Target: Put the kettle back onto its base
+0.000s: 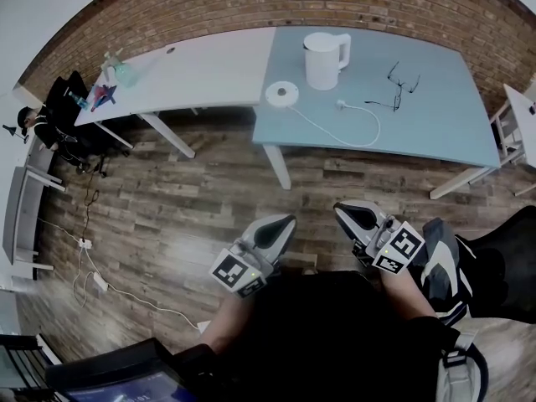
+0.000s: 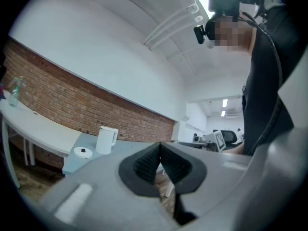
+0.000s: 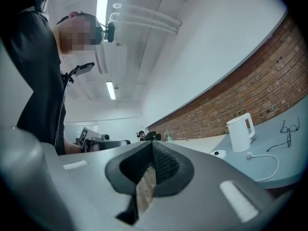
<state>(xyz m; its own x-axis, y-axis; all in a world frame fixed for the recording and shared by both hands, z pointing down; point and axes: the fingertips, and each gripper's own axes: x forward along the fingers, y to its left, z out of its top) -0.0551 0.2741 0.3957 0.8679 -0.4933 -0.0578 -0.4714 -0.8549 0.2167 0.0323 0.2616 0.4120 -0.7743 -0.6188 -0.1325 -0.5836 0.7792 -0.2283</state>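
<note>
On the blue table [image 1: 435, 115] the white kettle [image 1: 325, 59] stood just beside its round base [image 1: 282, 94], not on it. Near my body, my left gripper [image 1: 280, 224] and right gripper [image 1: 347, 214] were both clenched, empty.

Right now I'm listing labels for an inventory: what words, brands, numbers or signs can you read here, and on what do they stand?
No text can be read anywhere.
Kettle and base: plain white, no print visible.
Cube on the left gripper and cube on the right gripper: black-and-white square markers only, no letters.
Bottle: too small to read any print.
</note>
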